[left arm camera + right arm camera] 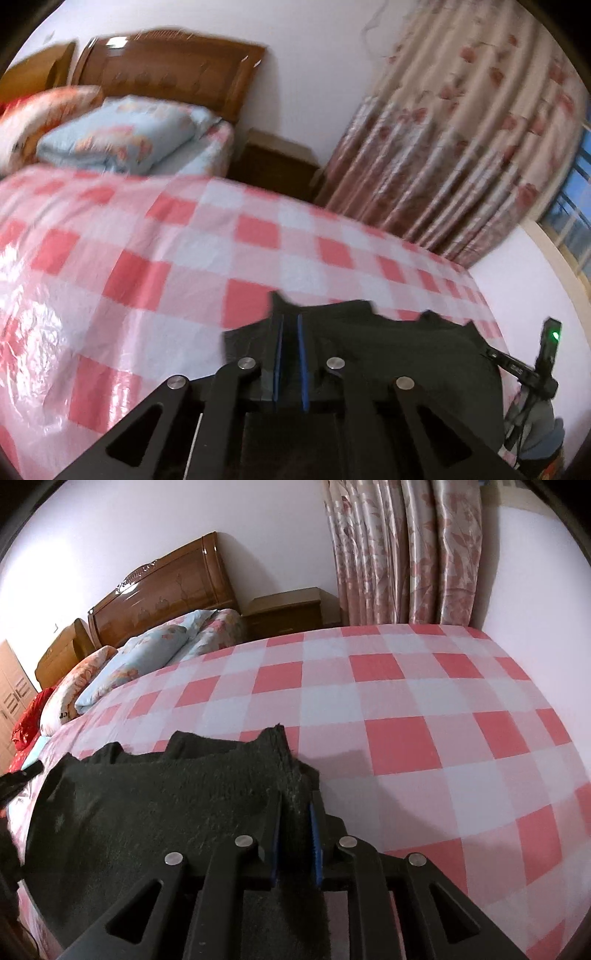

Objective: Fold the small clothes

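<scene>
Our left gripper (290,325) has its blue-padded fingers nearly closed on one edge of the dark, fuzzy, fleece-like small garment (388,354), and our right gripper (295,805) pinches the opposite corner the same way. The cloth sags between them at the bottom of both frames, over the pink-and-white checked bedspread (406,701). We judge it light, soft and limp, so it should drape and not slip; corners and hems look like the best places to hold.
</scene>
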{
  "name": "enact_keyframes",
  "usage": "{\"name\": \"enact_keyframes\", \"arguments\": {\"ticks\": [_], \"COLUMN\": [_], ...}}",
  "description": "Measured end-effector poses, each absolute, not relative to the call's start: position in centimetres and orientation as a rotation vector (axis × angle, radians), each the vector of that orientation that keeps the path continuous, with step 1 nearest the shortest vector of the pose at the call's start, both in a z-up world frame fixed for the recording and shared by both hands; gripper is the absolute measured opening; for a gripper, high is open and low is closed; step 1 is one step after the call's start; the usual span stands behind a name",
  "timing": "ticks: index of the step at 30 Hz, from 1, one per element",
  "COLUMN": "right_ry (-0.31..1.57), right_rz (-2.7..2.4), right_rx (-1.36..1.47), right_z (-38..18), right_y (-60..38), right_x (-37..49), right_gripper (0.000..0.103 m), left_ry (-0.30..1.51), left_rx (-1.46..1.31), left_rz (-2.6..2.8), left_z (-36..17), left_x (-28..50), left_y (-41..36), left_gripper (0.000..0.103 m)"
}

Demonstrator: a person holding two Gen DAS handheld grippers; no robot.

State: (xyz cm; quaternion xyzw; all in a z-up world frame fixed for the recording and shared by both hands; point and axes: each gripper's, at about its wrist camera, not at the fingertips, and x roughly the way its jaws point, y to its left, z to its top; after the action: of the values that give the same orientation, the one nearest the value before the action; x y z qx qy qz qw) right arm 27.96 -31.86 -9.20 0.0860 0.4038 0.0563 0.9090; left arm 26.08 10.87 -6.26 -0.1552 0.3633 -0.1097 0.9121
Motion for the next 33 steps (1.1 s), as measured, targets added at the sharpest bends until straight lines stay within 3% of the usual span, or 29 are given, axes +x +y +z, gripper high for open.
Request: {"name": "enact_keyframes", "arguments": {"ticks": [1, 6, 17, 23, 33], "right_ry": [0.835, 0.720, 0.898, 0.891, 0.949], "right_rz": [0.118, 0.083, 0.425, 0.286, 0.151], "right_rx": [0.176, 0.073, -0.240, -0.035, -0.149], "right_z": [-9.1, -5.8, -8.8, -9.6, -10.3], "right_y": [-31.8, -29.0, -15.9, -21.2, -22.7], "right_x": [28.0, 26.7, 28.6, 29.7, 30.7], "right_gripper": [0.103, 0.103, 0.103, 0.103, 0.103], "left_ry": [0.740, 0.763, 0.963, 0.938, 0.957], "left_rx": [-0.299, -0.162, 0.107, -0.046, -0.047], "left_rz": [-0.243, -0.355, -0.276, -0.332, -0.234], "left_z": [-5.7, -4.2, -9.9, -10.8, -10.8], "left_x": [25.8, 25.5, 28.8, 29.5, 30.6], "left_y": [9.8, 3.6, -3.1, -0.2, 0.4], "left_gripper": [0.010, 0.020, 0.021, 0.024, 0.026]}}
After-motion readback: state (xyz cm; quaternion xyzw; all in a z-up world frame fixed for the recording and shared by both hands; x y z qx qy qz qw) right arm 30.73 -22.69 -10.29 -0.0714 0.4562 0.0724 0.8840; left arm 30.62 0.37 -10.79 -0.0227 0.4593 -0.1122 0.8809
